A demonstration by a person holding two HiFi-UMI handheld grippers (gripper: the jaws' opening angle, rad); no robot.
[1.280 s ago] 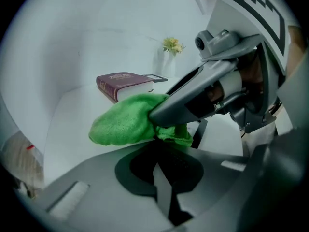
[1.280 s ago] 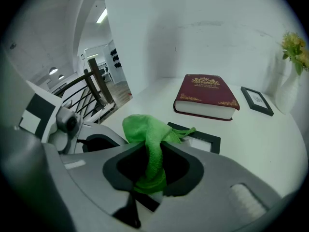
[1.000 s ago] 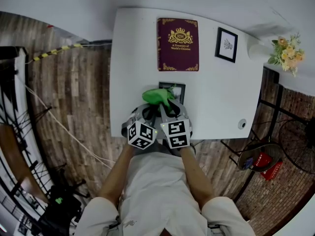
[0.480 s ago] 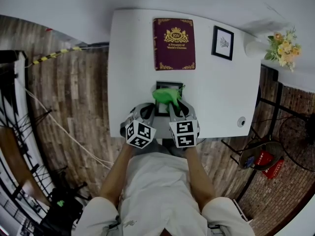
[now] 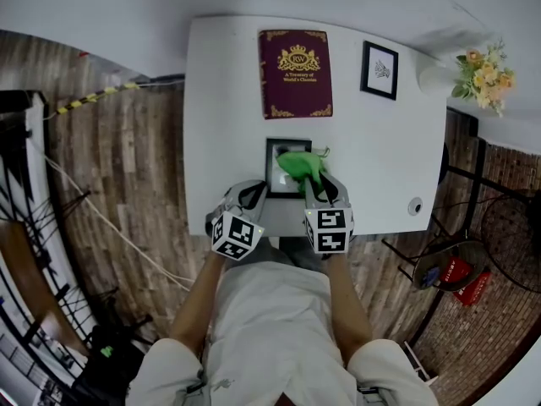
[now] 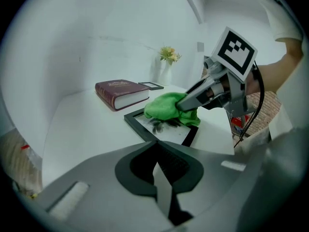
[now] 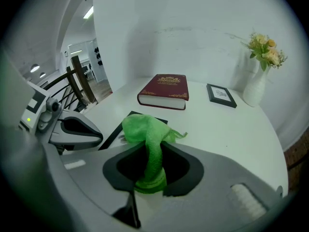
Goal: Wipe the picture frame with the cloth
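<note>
The right gripper [image 7: 150, 185] is clamped on the green cloth [image 7: 145, 129], whose bunched end rests on the picture frame [image 6: 166, 132]. The frame lies flat near the front edge of the white bench [image 5: 228, 100]. The left gripper [image 6: 161, 190] is closed on nothing, apparently just beside the frame's left edge; contact is unclear. A white vase [image 7: 254, 88] holds flowers [image 7: 263, 47]. The cloth hides part of the print.

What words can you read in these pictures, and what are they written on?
"RW": in the gold crest on the cover of the red book.
"A Treasury of World's Classics": small gold print under that crest.
The marker cubes: black-and-white squares only, no words.
The small framed picture: a drawing, no words I can read.
</note>
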